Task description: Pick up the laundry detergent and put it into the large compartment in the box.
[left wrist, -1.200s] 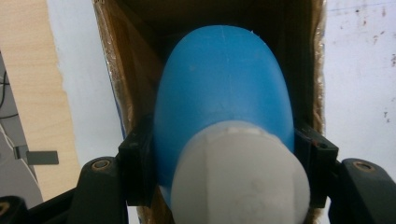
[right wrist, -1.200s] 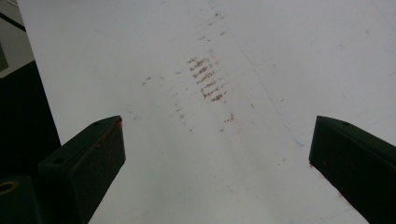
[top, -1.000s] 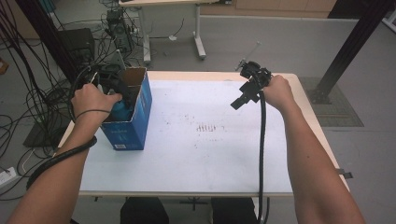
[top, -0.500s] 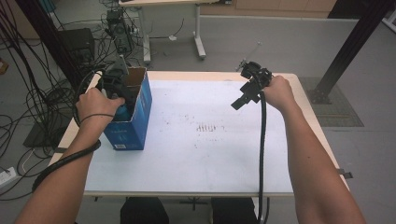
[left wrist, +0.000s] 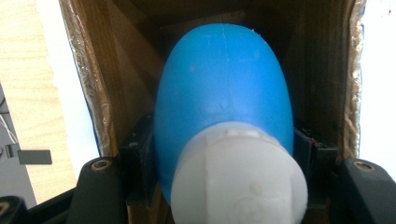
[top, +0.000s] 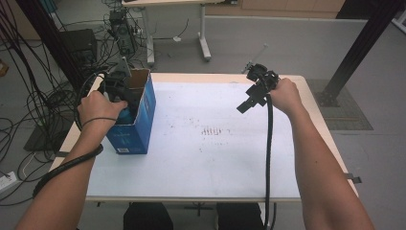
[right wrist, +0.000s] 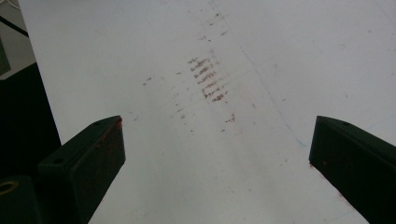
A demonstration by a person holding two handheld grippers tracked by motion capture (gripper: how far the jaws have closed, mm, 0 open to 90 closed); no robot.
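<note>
A: From the high view, where is the left claw (top: 125,98)?

B: It dips into the open top of the blue box (top: 139,125) at the desk's (top: 191,163) left edge, with something blue just under it. The right claw (top: 250,101) hangs well apart from it, above the bare white desk top, nothing below but faint reddish marks (top: 213,131).

A: And the left gripper view?

B: Its jaws are clamped on a blue bottle (left wrist: 224,88) with a white cap (left wrist: 238,175). The bottle sits between them, cap nearest the camera, body pointing down into the box's brown cardboard inside (left wrist: 116,70).

A: The right gripper view?

B: The jaws stand wide apart and hold nothing. The reddish marks (right wrist: 208,79) lie on the desk ahead of them.
</note>
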